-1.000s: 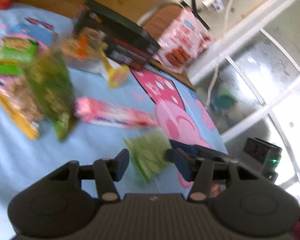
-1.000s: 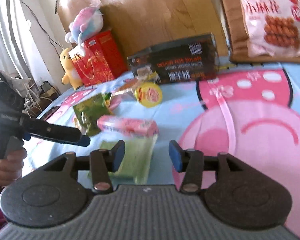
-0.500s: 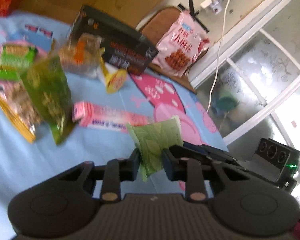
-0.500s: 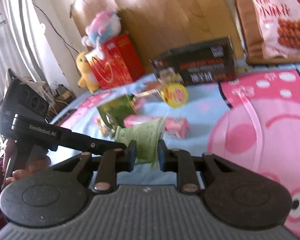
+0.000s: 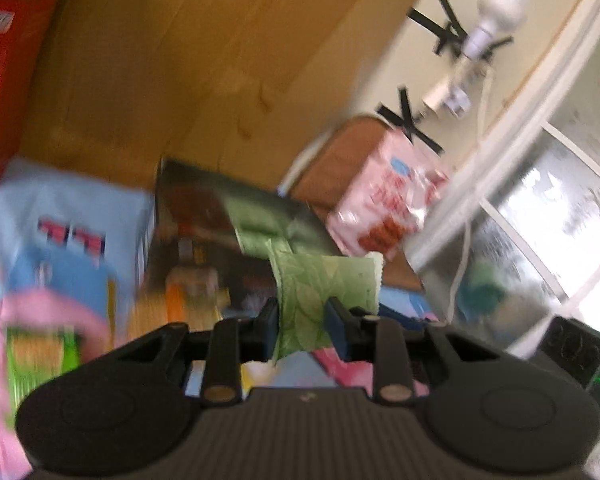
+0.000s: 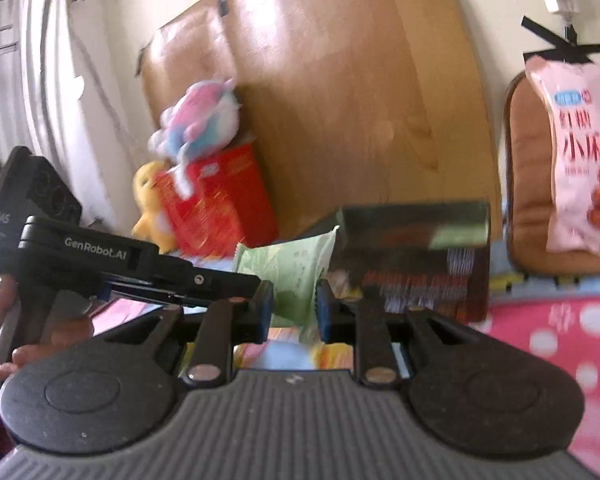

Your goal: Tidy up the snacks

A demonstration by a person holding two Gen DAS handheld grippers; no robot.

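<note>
Pale green leaf-print pkt (image 5: 324,296)

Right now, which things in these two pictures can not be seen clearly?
- Left wrist view: dark box lettering and snacks at left, blurred by motion.
- Both views: green packet's lower end, hidden between the gripper fingers.
- Right wrist view: pink bag, cut by the right edge.

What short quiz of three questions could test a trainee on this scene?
1. True or false: the green packet lies flat on the bed.
2. The packet is gripped by: A one pair of tongs; B both pairs; C none.
3. What colour is the box under the pastel plush toy?

Key: 1 false, it is held up. 2 B, left tongs and right tongs. 3 red.
</note>
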